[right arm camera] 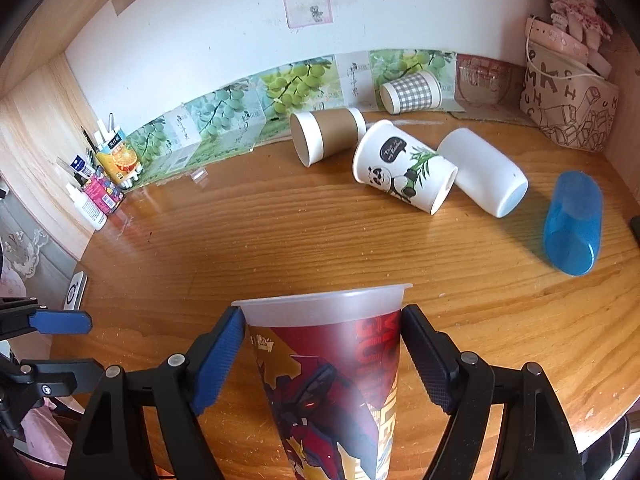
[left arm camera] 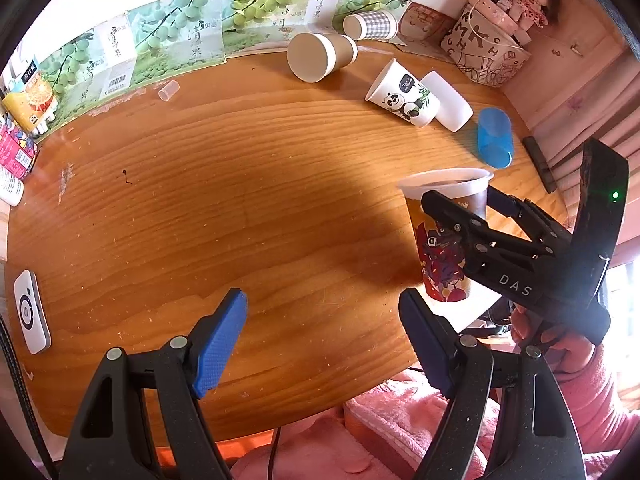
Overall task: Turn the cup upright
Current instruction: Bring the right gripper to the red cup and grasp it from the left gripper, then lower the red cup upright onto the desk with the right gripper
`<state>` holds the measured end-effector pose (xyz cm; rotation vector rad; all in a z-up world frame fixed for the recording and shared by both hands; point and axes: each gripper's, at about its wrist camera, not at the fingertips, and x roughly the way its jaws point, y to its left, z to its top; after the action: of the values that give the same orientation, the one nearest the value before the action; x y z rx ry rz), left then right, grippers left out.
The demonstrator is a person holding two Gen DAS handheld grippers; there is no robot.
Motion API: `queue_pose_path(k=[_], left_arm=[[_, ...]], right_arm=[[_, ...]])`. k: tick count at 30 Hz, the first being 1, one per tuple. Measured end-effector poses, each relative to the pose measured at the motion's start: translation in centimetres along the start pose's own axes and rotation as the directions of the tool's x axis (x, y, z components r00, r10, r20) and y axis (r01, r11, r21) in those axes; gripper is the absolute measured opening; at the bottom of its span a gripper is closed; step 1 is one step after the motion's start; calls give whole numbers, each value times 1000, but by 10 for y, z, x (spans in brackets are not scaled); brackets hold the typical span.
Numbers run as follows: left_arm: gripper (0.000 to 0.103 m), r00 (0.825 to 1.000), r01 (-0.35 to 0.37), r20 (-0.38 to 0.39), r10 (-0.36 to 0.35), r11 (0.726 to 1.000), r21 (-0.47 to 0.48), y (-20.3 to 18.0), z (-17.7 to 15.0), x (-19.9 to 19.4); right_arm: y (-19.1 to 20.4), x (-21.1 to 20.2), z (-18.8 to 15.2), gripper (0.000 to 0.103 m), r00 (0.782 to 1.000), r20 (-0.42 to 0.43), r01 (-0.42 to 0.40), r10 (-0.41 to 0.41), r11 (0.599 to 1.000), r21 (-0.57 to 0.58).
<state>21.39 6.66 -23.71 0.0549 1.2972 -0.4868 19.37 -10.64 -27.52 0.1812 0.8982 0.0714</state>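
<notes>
A printed red and purple plastic cup [right arm camera: 332, 376] with a frosted rim stands upright between my right gripper's [right arm camera: 322, 360] blue pads, which are closed on its sides near the rim. In the left wrist view the same cup [left arm camera: 444, 240] is near the table's right front edge, held by the right gripper [left arm camera: 460, 216]. My left gripper [left arm camera: 322, 340] is open and empty over the table's front edge, left of the cup.
Several cups lie on their sides at the back of the wooden table [right arm camera: 280, 240]: a brown-sleeved cup [right arm camera: 324, 136], a checked cup [right arm camera: 412, 92], a panda cup [right arm camera: 404, 168], a white cup [right arm camera: 484, 172] and a blue cup [right arm camera: 574, 224]. A patterned bag [right arm camera: 572, 108] stands back right. Bottles [right arm camera: 100, 188] stand at left.
</notes>
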Motion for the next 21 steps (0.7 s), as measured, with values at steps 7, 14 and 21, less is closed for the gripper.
queue_pose_path(k=[7,14,21], left_arm=[[81,1000,2,14,-2,1000,-10,-1,1,-2],[81,1000,-5,9,5,1000,-9,-2,-3,0],[81,1000,-9,4,9,1000,-8,-7,-7,2]], right_arm=[[2,-19,7,78,996,86,-7,8,1000,-16],[0,-23,0,78,997,73,-37,37,999,-2],[4,-15,-1,78,997,48,-57,57,998,7]])
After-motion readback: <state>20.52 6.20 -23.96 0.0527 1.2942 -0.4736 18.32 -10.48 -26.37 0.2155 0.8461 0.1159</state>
